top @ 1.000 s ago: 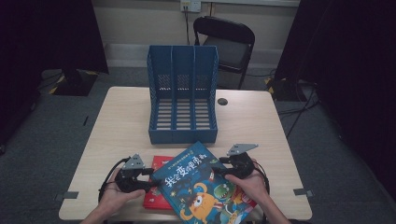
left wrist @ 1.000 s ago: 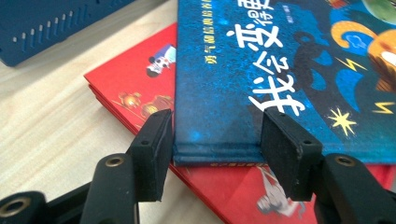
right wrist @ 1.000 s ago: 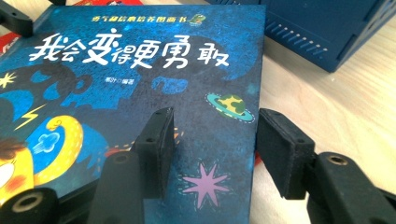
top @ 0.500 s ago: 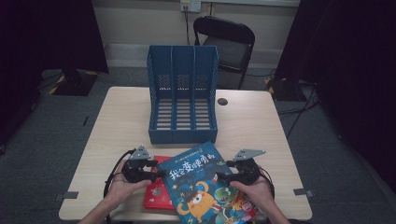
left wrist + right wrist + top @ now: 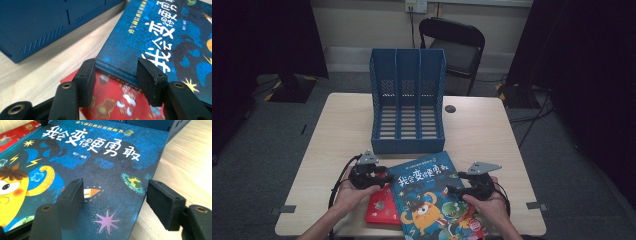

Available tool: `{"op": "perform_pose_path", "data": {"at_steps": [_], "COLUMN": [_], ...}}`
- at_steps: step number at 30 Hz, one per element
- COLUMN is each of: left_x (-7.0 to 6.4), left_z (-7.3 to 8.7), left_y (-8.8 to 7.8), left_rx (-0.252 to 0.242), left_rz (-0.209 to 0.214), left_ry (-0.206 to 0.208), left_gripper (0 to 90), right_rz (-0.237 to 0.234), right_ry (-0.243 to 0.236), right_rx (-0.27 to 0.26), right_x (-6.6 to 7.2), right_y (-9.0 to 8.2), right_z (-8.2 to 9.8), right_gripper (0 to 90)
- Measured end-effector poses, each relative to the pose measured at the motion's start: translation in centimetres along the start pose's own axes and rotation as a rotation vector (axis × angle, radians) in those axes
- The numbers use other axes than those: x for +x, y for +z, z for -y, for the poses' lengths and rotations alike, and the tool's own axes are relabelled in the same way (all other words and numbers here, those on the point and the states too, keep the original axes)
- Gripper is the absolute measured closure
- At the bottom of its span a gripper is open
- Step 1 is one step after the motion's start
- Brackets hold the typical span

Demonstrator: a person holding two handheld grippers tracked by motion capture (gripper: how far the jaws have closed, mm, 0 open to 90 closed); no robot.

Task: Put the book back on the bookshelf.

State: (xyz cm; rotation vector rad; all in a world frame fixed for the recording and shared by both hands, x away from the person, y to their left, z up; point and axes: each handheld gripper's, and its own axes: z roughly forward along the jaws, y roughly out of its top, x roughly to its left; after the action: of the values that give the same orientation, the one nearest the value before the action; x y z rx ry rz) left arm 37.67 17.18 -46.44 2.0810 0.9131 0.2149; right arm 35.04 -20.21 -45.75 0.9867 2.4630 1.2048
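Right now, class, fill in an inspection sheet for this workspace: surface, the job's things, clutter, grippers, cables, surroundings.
Surface: pale wooden table, tape marks at its near corners.
Job's things: blue picture book lies flat, partly over a red book; blue three-slot file rack stands behind them.
Clutter: small dark round object beside the rack.
Grippers: left gripper at the blue book's left edge, jaws astride its corner and just closing, pads not pressing; right gripper over the book's right part, jaws open and just widening.
Cables: black loops trail from both grippers; more lie on the floor.
Surroundings: black chair, grey carpet, dark curtains.
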Motion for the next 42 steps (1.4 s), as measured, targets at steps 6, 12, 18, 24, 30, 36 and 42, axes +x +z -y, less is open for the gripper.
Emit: {"op": "perform_pose_path", "data": {"at_steps": [6, 12, 18, 24, 30, 36, 42], "left_x": [0.4, 0.4, 0.9, -0.1, -1.7, -2.8, -2.8], "left_z": [-0.5, -1.4, -1.7, -1.3, -0.6, 0.2, 0.0], "left_y": [0.8, 1.4, 1.9, 1.2, 0.4, 0.5, 0.9], "left_rx": [-0.023, 0.009, -0.002, 0.005, 0.039, 0.0, -0.011], "left_rz": [0.001, -0.009, -0.001, -0.004, 0.075, 0.074, 0.076], "left_ry": [-0.006, -0.021, -0.064, -0.044, -0.032, 0.023, 0.031], "left_gripper": [50.7, 50.6, 49.4, 42.8, 42.3, 40.0, 39.3], "right_rz": [0.001, 0.016, 0.007, -0.012, -0.009, -0.006, -0.003], "right_ry": [0.054, 0.083, 0.119, 0.138, 0.138, 0.141, 0.137], "right_rx": [0.03, 0.023, 0.023, 0.022, 0.024, 0.033, 0.051], "right_x": [-0.4, -0.4, -0.8, -1.1, -1.1, -1.1, -0.8], "right_y": [-0.1, 0.1, 0.3, 0.4, 0.5, 0.6, 0.7], "right_z": [0.0, 0.1, 0.3, 0.3, 0.3, 0.0, -0.3], "right_gripper": [26.7, 20.4, 15.0, 14.3, 13.9, 13.2, 13.0]}}
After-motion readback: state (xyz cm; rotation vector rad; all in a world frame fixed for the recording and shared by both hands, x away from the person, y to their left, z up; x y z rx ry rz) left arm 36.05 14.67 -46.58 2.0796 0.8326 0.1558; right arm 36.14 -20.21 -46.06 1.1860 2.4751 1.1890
